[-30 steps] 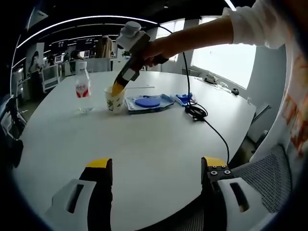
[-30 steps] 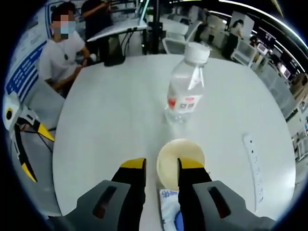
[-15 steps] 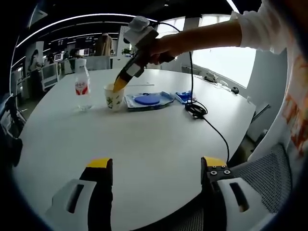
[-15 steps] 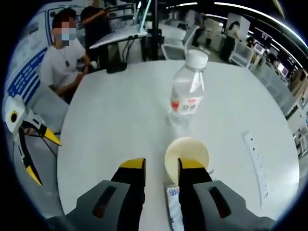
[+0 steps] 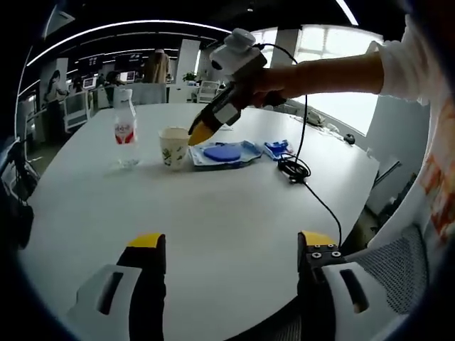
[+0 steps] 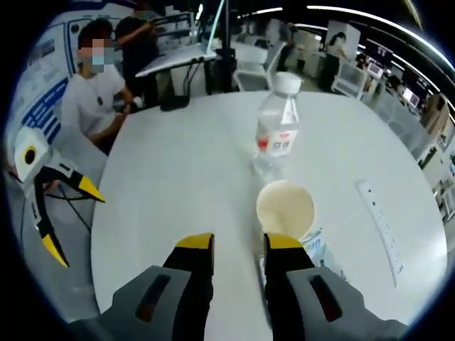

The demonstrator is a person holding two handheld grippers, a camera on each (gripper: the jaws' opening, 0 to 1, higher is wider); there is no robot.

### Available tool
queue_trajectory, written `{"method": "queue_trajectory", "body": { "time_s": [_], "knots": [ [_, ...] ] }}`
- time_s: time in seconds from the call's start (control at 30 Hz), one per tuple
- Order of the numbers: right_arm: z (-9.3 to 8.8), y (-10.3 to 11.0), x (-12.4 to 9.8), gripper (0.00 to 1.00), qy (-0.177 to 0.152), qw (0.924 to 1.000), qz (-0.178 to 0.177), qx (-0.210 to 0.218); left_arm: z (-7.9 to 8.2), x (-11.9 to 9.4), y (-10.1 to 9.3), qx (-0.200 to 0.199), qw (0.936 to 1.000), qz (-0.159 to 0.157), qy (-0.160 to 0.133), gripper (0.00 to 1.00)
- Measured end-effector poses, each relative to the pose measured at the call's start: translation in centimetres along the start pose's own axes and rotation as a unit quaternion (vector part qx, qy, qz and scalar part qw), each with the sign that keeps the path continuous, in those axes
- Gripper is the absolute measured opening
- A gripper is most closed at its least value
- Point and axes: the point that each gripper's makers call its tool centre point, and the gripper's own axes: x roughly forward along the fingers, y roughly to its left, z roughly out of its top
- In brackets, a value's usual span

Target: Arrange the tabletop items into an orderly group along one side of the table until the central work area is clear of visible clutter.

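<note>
The right gripper hung over the white table, jaws apart with nothing between them. Just beyond the right jaw stood a paper cup (empty inside), and a water bottle stood upright past it.

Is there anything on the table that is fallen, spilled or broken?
Nothing stands out. The water bottle and the paper cup stand upright, apart, beside the blue tray; no spill shows on the white table.
</note>
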Motion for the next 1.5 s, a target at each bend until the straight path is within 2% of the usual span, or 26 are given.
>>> {"method": "queue_trajectory", "body": {
  "time_s": [0.17,0.33,0.47,0.63,0.9,1.33,1.5],
  "knots": [
    [-0.2,-0.2,-0.2,0.25,-0.004,1.0000,-0.001,0.006,1.7,0.6,0.9,0.026,0.9997,-0.003,-0.002,0.78],
    [0.0,-0.2,-0.4,0.25,-0.008,0.9999,-0.003,0.009,3.9,1.1,3.1,0.049,0.9987,0.009,-0.005,0.79],
    [-0.1,-0.3,-0.5,0.25,-0.010,0.9999,-0.004,0.012,5.9,1.2,5.6,0.045,0.9982,0.036,-0.018,0.78],
    [-0.6,-0.1,-0.7,0.25,-0.010,0.9998,-0.003,0.015,9.0,2.3,9.2,0.031,0.9968,0.069,-0.028,0.77],
    [-1.2,-0.3,-1.1,0.25,-0.013,0.9996,-0.005,0.024,13.2,4.5,12.7,0.035,0.9951,0.083,-0.041,0.77],
    [-1.6,-0.7,-1.7,0.25,-0.017,0.9992,-0.010,0.034,15.9,6.5,15.3,0.051,0.9937,0.092,-0.038,0.78],
    [-2.0,-0.9,-1.6,0.25,-0.017,0.9991,-0.011,0.037,17.5,6.8,16.3,0.039,0.9934,0.096,-0.049,0.79]
  ]
}}
